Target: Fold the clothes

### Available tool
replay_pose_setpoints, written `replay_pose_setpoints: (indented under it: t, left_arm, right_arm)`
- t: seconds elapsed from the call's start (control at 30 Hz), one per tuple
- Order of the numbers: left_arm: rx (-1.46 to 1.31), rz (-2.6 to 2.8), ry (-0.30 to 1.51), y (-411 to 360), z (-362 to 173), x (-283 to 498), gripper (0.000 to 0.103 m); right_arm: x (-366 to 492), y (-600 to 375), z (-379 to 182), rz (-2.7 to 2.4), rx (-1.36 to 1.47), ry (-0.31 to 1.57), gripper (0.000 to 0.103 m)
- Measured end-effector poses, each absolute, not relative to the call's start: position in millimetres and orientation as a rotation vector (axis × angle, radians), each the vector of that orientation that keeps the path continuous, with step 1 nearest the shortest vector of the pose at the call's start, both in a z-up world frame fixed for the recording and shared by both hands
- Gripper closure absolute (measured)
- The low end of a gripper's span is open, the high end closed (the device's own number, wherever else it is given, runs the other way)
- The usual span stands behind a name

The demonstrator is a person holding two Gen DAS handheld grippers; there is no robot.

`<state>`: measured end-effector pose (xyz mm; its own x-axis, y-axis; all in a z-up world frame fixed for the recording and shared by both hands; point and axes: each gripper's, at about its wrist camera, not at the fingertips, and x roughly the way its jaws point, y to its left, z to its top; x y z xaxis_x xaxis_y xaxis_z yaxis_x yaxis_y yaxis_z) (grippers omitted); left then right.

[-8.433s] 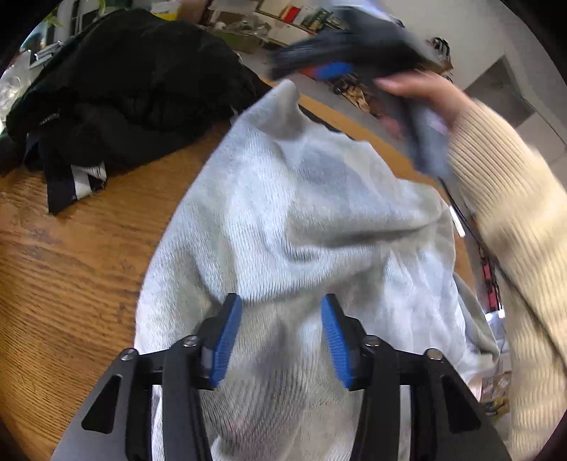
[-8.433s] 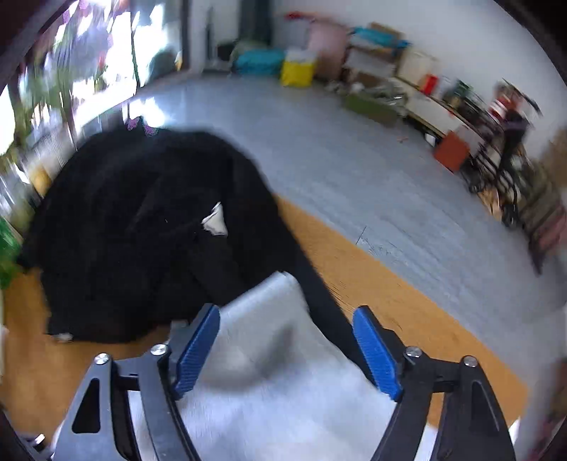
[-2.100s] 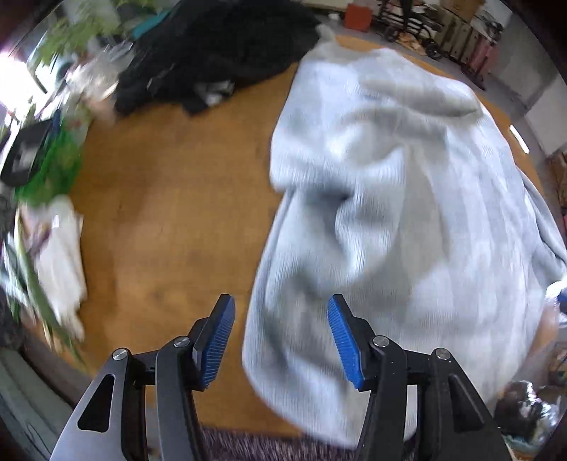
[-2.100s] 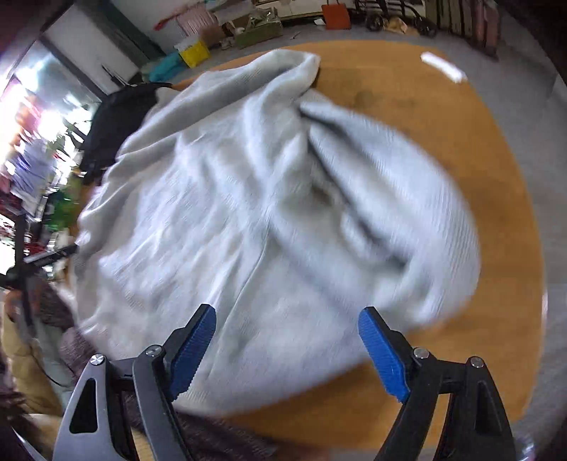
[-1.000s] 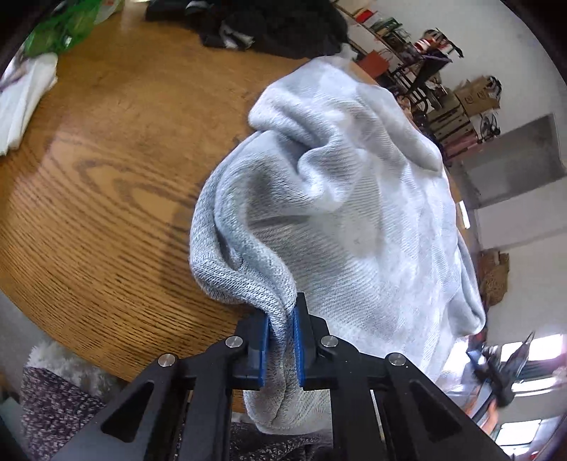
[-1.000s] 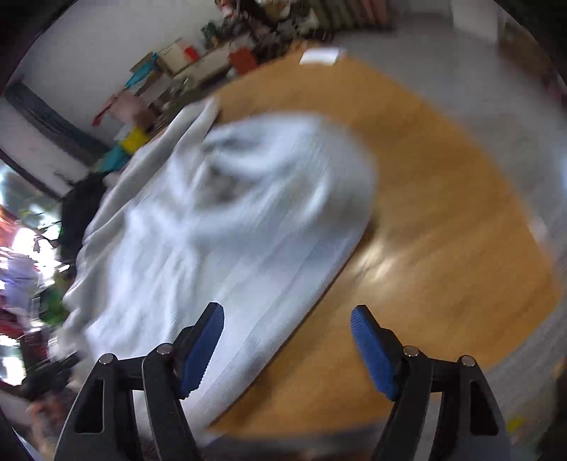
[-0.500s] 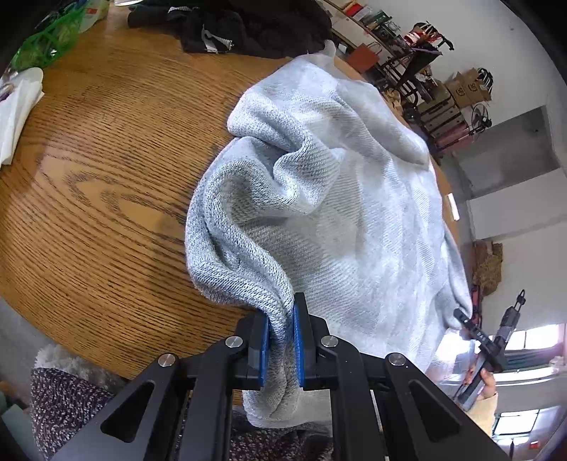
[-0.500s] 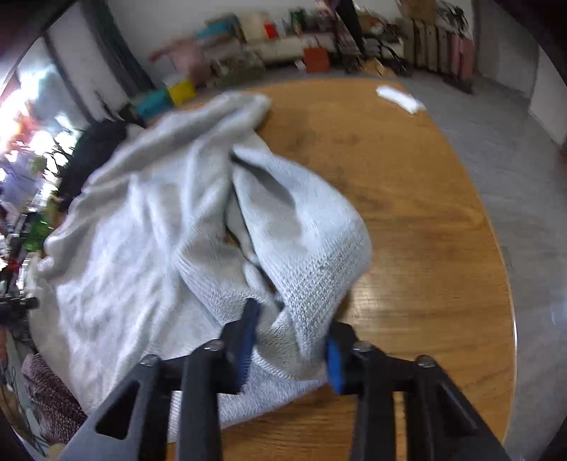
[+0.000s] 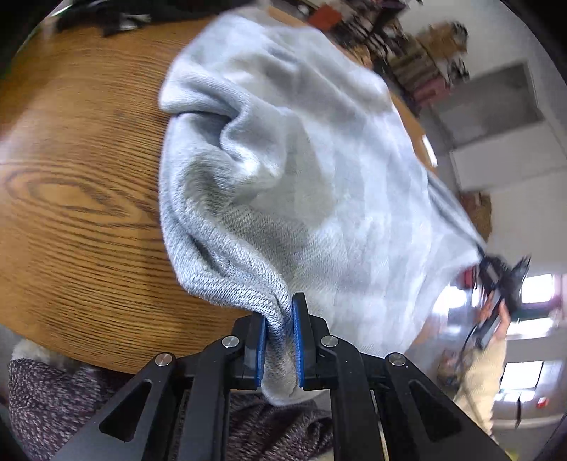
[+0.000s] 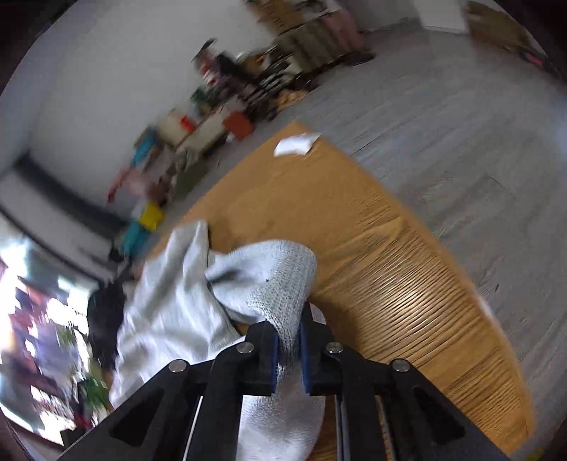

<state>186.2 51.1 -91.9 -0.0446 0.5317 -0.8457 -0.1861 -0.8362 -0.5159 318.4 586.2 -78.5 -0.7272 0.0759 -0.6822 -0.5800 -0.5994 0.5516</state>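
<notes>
Left wrist view. The left gripper [image 9: 278,340] is clamped on a bunched edge of the grey sweater [image 9: 319,170], whose knit fills the gap between the blue pads [image 9: 297,340]. The rest of the sweater lies over the wooden table [image 9: 78,198] and stretches to the far right, where the right gripper [image 9: 496,280], held in a hand [image 9: 501,319], pulls a second edge taut. A dark heap of clothes [image 9: 106,17] sits at the table's far rim.

Right wrist view. The jaws of the right gripper [image 10: 287,351] are closing, and a fold of the sweater [image 10: 269,283] is already pinched between them. The cloth trails left across the table [image 10: 389,283]; a white scrap [image 10: 296,143] lies well apart near the far edge.

Step in hand, as judged: both edges are secured for spreading or the first fold. The next move calls for lifting both hands together, keeping the cloth taut and level.
</notes>
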Motion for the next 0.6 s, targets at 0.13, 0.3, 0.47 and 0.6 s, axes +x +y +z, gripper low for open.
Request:
replay_pose_setpoints:
  t: [0.13,0.3,0.47,0.6]
  left_arm:
    - [-1.794,1.806,-0.245,85,-98,198,0.085]
    - [-1.823,1.692,-0.114,95,-94,215,0.084]
    - [-1.745,1.917,-0.063,65,-47,170,0.070]
    - [-1.708,2.114,-0.087,61,-34,102,0.046]
  right_arm:
    - [341,610,-65,2.283,-0.794,1.127,0.093]
    - [364,640,-66,2.152,-0.774,1.058,0.093]
    - [345,623,-69,2.091,-1.076,0.676,0.050]
    - [338,599,-32,2.126,-1.059,0.369,0.027]
